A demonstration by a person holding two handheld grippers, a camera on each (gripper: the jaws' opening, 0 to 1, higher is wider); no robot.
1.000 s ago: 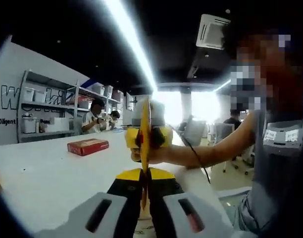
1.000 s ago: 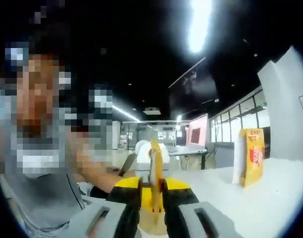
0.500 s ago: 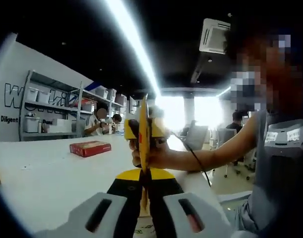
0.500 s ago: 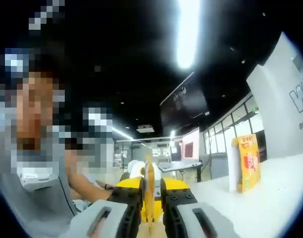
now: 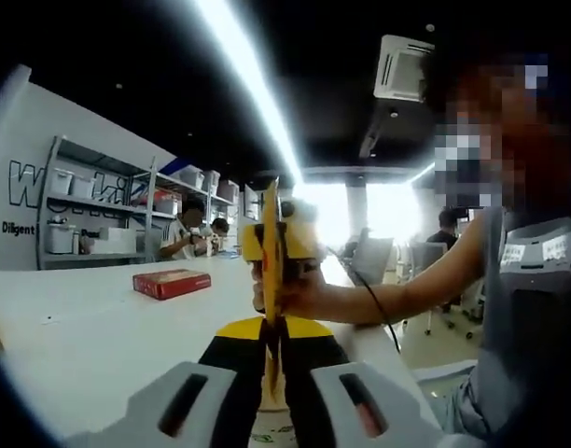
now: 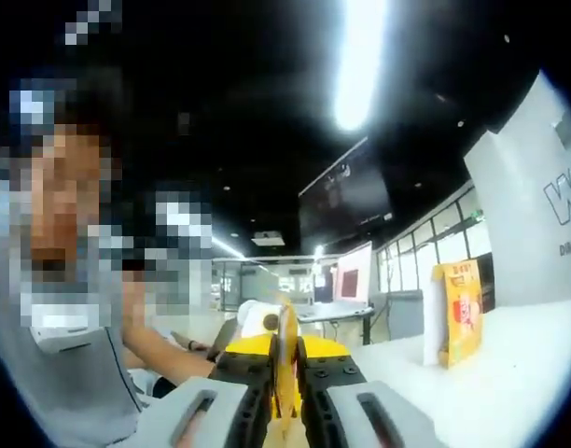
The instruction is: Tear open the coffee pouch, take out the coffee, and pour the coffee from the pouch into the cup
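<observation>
Left gripper (image 5: 272, 347) jaws clamp the yellow coffee pouch (image 5: 271, 252) edge-on; right gripper (image 6: 285, 369) jaws pinch the same pouch from the opposite side, above the white table (image 5: 99, 327); a red box (image 5: 171, 283) lies well apart; a yellow carton (image 6: 458, 313) stands upright.

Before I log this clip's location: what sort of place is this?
Probably an open-plan office or lab workspace: metal shelving with storage bins, people seated at a white table, office chairs, and a wall screen.
</observation>
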